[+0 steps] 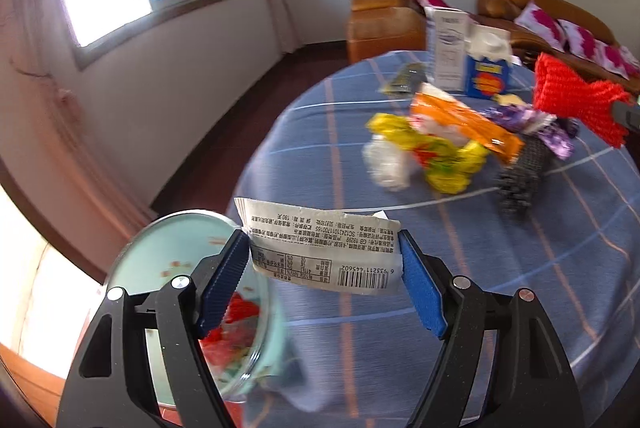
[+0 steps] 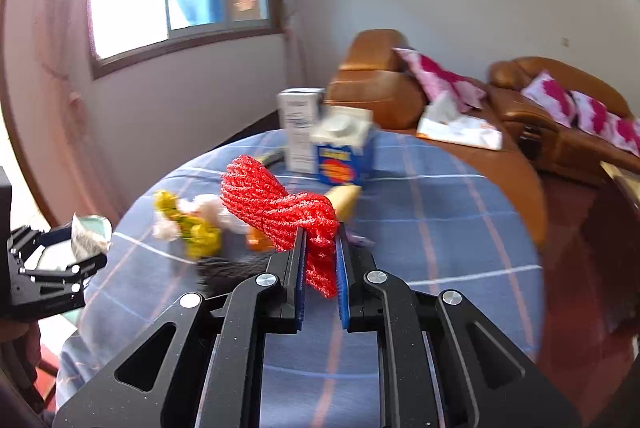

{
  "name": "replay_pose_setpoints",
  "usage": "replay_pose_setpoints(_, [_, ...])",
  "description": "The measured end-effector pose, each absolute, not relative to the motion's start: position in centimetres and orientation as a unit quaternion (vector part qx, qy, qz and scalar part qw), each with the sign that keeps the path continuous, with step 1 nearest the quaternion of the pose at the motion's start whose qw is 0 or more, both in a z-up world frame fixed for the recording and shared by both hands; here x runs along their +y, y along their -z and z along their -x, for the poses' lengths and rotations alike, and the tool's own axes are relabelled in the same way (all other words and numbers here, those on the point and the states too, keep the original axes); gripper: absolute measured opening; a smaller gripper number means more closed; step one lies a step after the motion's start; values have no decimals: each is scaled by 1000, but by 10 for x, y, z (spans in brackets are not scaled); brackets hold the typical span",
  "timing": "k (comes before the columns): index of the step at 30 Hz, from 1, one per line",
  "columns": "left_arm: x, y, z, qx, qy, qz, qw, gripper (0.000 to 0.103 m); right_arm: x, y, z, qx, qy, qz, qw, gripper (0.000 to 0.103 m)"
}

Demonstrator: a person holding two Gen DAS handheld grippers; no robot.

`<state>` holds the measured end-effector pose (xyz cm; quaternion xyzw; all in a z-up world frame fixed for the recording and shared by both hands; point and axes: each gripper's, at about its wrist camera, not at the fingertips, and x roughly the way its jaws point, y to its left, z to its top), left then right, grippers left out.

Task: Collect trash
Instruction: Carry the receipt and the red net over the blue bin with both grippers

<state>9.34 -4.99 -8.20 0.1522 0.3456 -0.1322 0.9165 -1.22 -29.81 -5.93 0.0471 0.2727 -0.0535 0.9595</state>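
A white wrapper [image 1: 324, 248] is held loosely in the wide left gripper [image 1: 324, 280] beside the bin [image 1: 180, 268], so it could be dropped on the tabletop [image 1: 520, 268], while red netting [image 2: 280, 211] is squeezed in the narrow right gripper [image 2: 320, 268].

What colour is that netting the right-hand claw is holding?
Bright red; the netting shows best in the right wrist view.

Left gripper [image 1: 324, 268] spread wide; right gripper [image 2: 320, 270] nearly closed.
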Motion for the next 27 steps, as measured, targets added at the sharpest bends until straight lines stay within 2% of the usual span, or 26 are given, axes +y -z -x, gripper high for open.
replay_pose_setpoints(27, [72,79,-105,356,-14,-140,924,74,-161,64,-74,270,-95,83,955,13])
